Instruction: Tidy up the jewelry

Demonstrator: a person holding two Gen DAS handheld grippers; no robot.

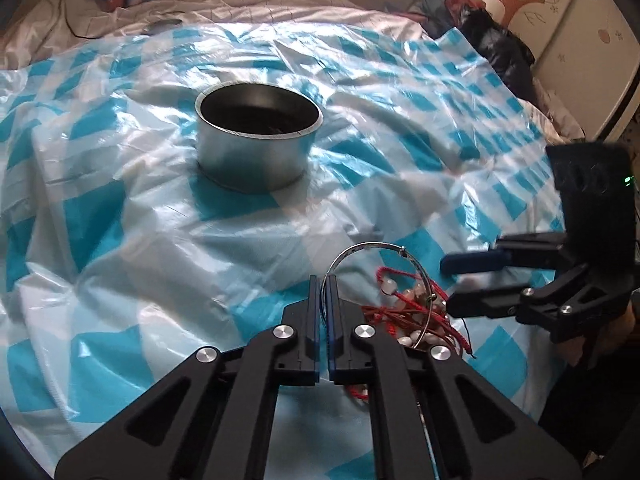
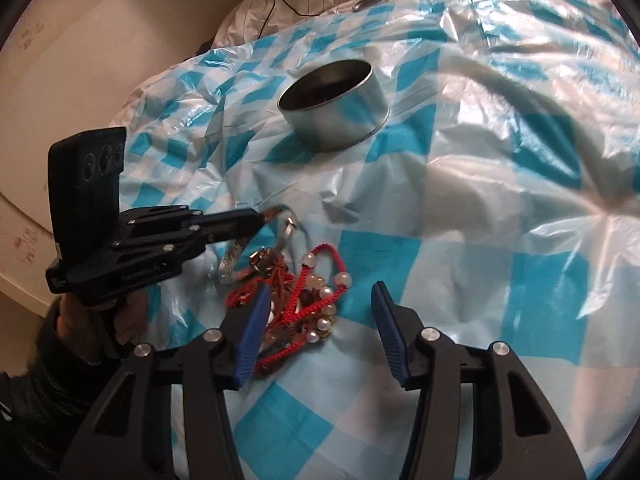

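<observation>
On the bed, over a crinkled blue-and-white checked plastic sheet (image 1: 140,216): tangled heap of red cord bracelets w/ pale beads (image 2: 308,304), thin silver metal bangle (image 1: 362,250) at its edge. Round open metal tin (image 1: 256,144) sits well apart, further up the sheet.

Left tongs (image 1: 323,284): pinched shut on the bangle's wire, ring standing up from the tips. Right tongs (image 2: 318,296): roughly half open, nothing gripped, poised over the heap; left blade right against the cords.

Handling, my read:
- Bangle: light, stiff, smooth wire — likely to swivel or slide in a pinch; hold across the wire, keep it square.
- Cord bracelets: light, limp, snag-prone; prob. looped w/ the bangle, so lifting one may drag the rest.
- Beads round, slippery; take cord, not beads.
- Sheet slick, soft underneath — pressing down just sinks.
</observation>
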